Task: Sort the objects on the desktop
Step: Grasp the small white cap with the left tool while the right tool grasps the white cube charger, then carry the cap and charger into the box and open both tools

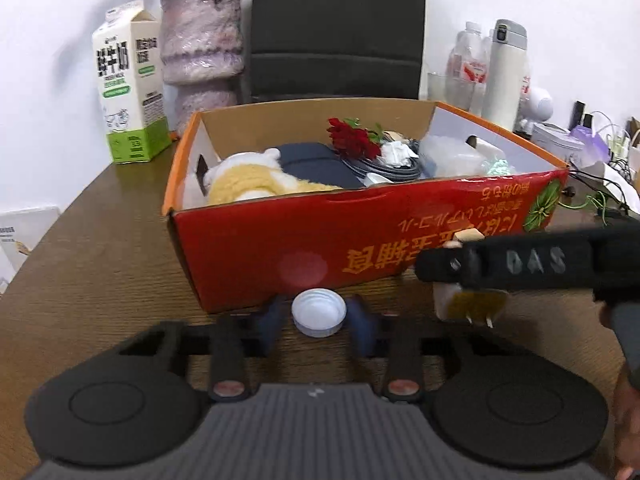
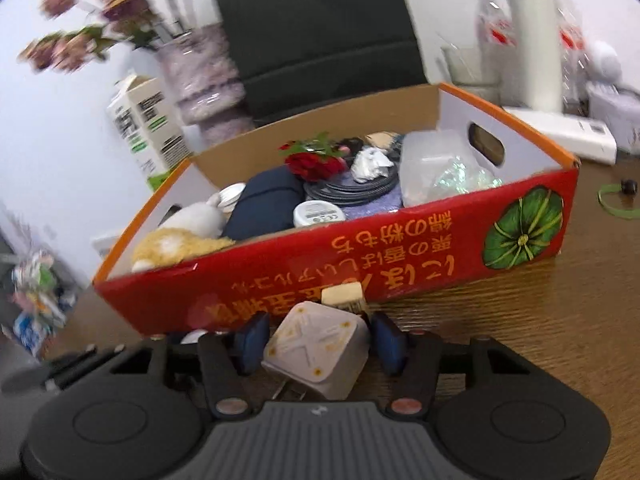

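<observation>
A red cardboard box (image 1: 280, 248) with an orange rim stands on the brown wooden table, holding a plush toy (image 1: 248, 180), a dark pouch, a red rose (image 1: 352, 140), coiled cable and plastic packs. In front of it, a white bottle cap (image 1: 319, 312) sits between the blue pads of my left gripper (image 1: 318, 318), which look shut on it. My right gripper (image 2: 316, 340) has its pads against the sides of a tilted white charger plug (image 2: 316, 352), prongs toward the camera. In the left wrist view the right gripper's black finger (image 1: 520, 260) crosses from the right above the charger (image 1: 460, 304).
A small beige block (image 2: 342, 294) lies against the box front (image 2: 360, 256). A milk carton (image 1: 128, 84) and a vase of flowers (image 1: 200, 48) stand behind the box on the left, a black chair (image 1: 336, 28) behind it, and a white flask (image 1: 506, 72), bottles and cables at right.
</observation>
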A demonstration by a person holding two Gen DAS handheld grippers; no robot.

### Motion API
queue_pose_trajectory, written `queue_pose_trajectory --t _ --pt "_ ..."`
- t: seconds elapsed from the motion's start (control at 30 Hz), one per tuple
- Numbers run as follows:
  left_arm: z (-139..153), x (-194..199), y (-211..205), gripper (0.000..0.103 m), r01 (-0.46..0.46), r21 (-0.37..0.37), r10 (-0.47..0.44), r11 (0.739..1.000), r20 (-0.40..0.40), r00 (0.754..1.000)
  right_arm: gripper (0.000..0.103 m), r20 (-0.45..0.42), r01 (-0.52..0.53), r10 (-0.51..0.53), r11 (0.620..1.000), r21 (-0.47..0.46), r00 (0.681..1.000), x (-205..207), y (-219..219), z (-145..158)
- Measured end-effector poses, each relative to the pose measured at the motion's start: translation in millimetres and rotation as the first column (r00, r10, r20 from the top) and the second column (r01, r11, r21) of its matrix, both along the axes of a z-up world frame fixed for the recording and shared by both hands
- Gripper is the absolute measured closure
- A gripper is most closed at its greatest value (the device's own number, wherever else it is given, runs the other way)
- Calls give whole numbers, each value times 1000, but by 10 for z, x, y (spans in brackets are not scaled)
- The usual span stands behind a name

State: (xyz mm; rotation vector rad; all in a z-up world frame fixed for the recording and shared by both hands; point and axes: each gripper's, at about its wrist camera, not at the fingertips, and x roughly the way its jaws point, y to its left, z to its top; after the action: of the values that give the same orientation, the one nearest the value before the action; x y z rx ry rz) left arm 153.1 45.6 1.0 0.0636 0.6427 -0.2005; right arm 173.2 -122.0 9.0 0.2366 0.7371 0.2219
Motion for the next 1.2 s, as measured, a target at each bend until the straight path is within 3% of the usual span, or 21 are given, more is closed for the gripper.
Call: queue_pose_trajectory --t 0.1,0.17,0.23,0.3,0.4,0.47,0.53,0.63,0.73,0.87,1.03,1.13,1.2 --pt "11 -55 19 73 -11 -39 11 999 -7 1000 48 12 -91 92 995 -51 996 -144 -70 27" --pt "27 -134 -8 73 -8 -43 7 999 -17 1000 48 -18 -242 242 961 -133 970 -275 -97 20" --pt "44 -270 -47 73 2 -58 -3 998 -27 1000 49 -29 -307 307 935 -177 951 -433 -161 46" --pt "41 -431 -120 73 -6 -52 5 999 -26 1000 47 -45 -291 287 947 -134 957 -534 -268 67" --pt "37 -650 -214 73 -9 -60 8 998 -23 1000 48 1 -258 261 954 -151 965 -653 -229 31" --pt "37 -718 -248 74 -23 -39 23 999 -18 1000 64 37 -243 253 956 -166 967 -678 -173 -2" --pt "39 -761 -229 74 -38 -41 37 998 -17 999 64 59 -240 255 952 -189 965 -670 -124 -1" --pt "80 -891 -183 74 -58 -76 57 995 -23 998 65 57 -257 267 955 -148 962 -762 -155 61" --pt "135 -1231 -289 74 -35 -28 36 999 29 999 65 97 -258 270 959 -114 958 -1046 -264 195" --pt "199 -1711 -393 74 -4 -31 5 999 52 999 65 119 -264 281 954 -145 952 -1585 -405 309" --pt "251 -2184 -428 74 13 -118 -8 993 41 999 65 96 -275 292 948 -159 951 -2301 -579 276" --pt "314 -2425 -523 74 16 -59 -10 998 112 994 65 85 -258 278 948 -186 957 -2629 -663 277" --pt "335 -2518 -565 74 32 -59 -25 998 114 993 65 88 -239 258 953 -185 962 -2752 -726 304"
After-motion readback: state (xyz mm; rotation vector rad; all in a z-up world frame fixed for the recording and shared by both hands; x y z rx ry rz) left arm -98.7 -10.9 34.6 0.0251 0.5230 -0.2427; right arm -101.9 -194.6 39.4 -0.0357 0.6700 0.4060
